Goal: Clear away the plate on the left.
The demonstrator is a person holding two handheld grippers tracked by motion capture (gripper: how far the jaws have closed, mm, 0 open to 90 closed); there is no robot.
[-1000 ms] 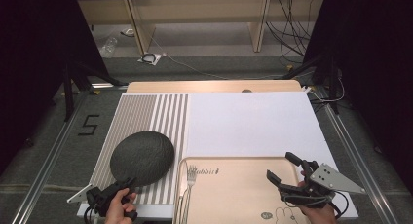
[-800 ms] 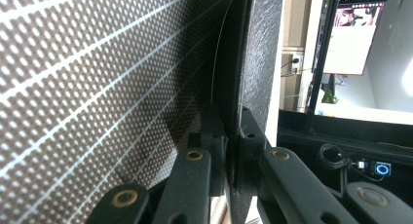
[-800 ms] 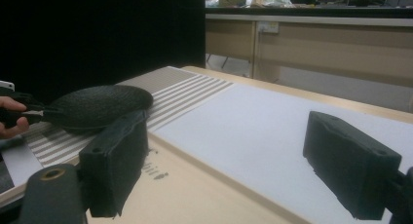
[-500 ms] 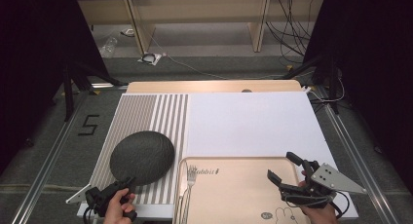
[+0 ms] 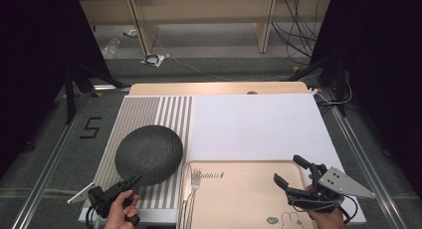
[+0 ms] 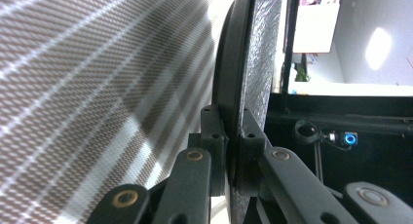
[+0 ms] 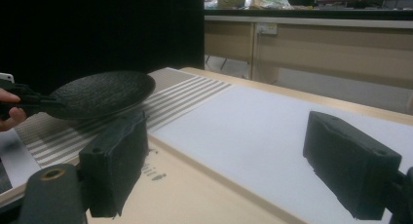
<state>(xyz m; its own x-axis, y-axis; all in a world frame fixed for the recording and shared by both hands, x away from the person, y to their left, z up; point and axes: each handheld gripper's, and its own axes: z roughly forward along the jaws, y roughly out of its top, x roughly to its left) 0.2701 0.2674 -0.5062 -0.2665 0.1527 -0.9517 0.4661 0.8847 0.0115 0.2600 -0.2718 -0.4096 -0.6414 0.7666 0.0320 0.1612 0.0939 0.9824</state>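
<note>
Black, round, rough-textured plate (image 5: 149, 153)

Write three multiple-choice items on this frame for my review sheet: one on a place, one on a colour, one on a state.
1. Where does the fork lie?
A. on the beige tray's left part
B. on the striped mat
C. on the white board

2. What colour is the plate?
A. white
B. dark grey
C. red

3. How are the right tongs?
A. shut on the fork
B. shut on the plate
C. open, holding nothing

Answers: 1 A, the fork rests beside the tray's printed word. 2 B, the high view shows a dark speckled disc. 3 C, their pads stand apart over the tray; the left tongs clamp the plate's rim.
</note>
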